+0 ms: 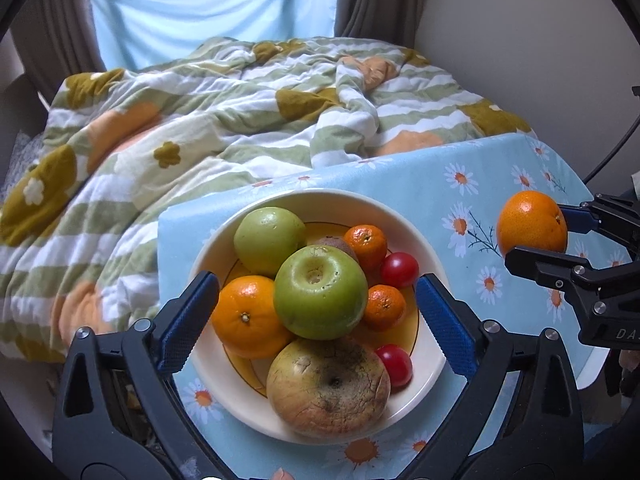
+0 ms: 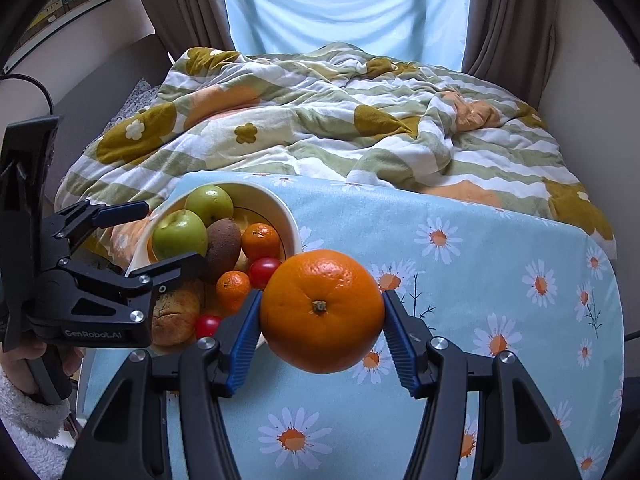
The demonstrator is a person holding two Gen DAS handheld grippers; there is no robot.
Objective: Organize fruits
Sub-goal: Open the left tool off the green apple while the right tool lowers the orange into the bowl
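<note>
Kiwi [image 1: 338, 243] mostly hidden behind apple [image 1: 320, 292]; bowl [image 1: 432, 360] crowded.

Daisy-printed pale blue tablecloth [image 2: 460, 216], cream bowl [image 1: 404, 216], green apple [image 1: 320, 292], orange [image 2: 322, 310].

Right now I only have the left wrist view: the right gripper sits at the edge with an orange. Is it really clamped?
Observer: Yes. In the right wrist view both blue pads press the sides of the large orange, and the right gripper holds it clear above the daisy tablecloth.
Operator: Which way does its stem face?
Observer: Toward that camera, stem scar near the middle.
Operator: Anything in the bowl I can't make out?
Observer: The brown fruit behind your front green apple is a whole kiwi in the bowl.
Operator: Who holds the left gripper?
Observer: A hand in a fluffy white sleeve grips its handle; the left gripper is open.
</note>
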